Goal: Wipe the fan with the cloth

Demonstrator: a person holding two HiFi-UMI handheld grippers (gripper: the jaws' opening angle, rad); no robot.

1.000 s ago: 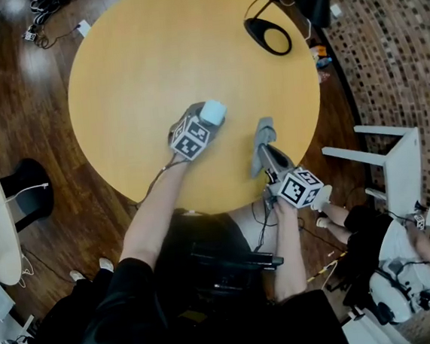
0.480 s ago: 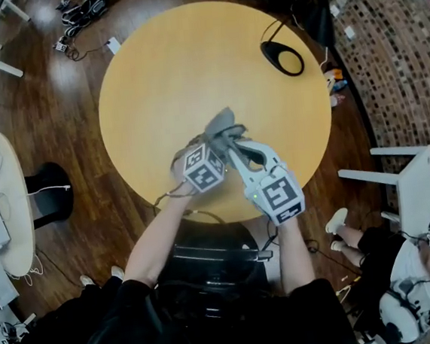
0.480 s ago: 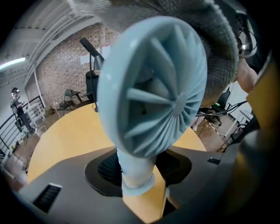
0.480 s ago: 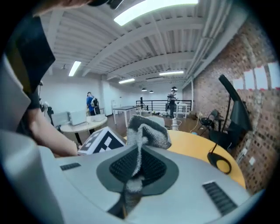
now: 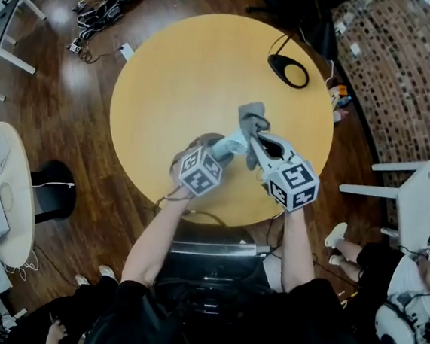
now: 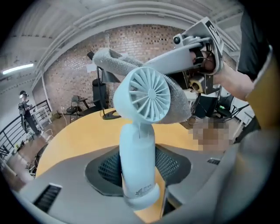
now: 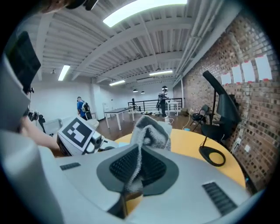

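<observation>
Records the left gripper (image 6: pixel 138 166) with jaws part-spread and pinching the lower handle of the pale blue fan (image 6: pixel 146 94), mesh pads pressed to both sides of it. Shows the fan lifted off the round yellow table (image 5: pixel 176 80), above its near half, handle running out along the jaws and the finned face turned back toward the left gripper view. Finds the grey cloth (image 6: pixel 179 105) wrapped round the back and right side of the fan head, touching it, with one end sticking out past the upper left. Records the right gripper (image 7: pixel 133 170) with jaws nearly pressed together, pinching a narrow fold of the cloth between the pads; leaves the rest bunched just beyond the tips. Places both grippers close side by side in the head view, their tips converging at the fan head.

Notes, left of the table, a white side table (image 5: pixel 2 195) on wooden floor, well apart. Notes cables (image 5: pixel 108 4) on the floor past the far edge. Finds open yellow top beyond the grippers, and the near table edge below the marker cubes. Marks a black ring-shaped stand (image 5: pixel 288 69) near the far right edge, well apart from the fan. Notes a white stool (image 5: pixel 410 194) beside the table at right.

Sees small dark print near the foot of the fan handle, too small to read. Sees pale sheets (image 7: pixel 249 72) on the brick wall, unreadable.
</observation>
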